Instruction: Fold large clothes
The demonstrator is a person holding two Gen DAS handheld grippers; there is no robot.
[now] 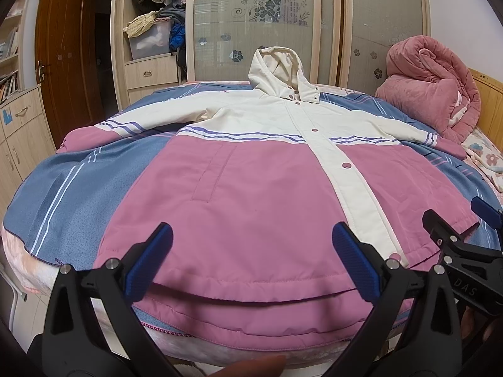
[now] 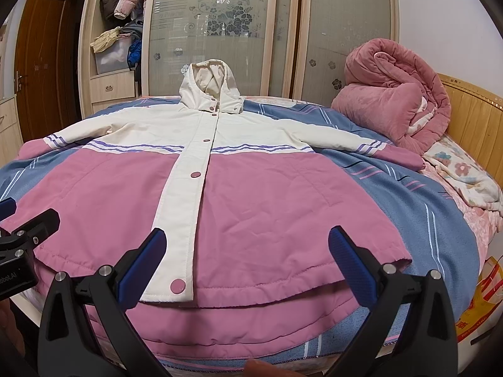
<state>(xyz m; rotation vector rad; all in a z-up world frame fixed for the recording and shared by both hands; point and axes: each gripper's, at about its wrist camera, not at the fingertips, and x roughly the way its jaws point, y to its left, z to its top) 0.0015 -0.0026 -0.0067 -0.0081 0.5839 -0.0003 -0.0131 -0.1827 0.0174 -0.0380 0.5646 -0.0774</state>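
The hooded jacket is lying flat, front up, on the bed's blue striped blanket, its long axis running straight away from the cameras: hem nearest, cream hood pointing toward the frosted wardrobe doors. Both sleeves are spreading out sideways. The shell is looking smooth and lightly padded, pink below, cream above, purple stripes between, with a cream snap placket down the middle. The left claw is hovering released, blue ribbed pads wide apart, over the hem's left half. The right claw is hanging released too, over the right half. A rolled pink quilt is sitting at the far right
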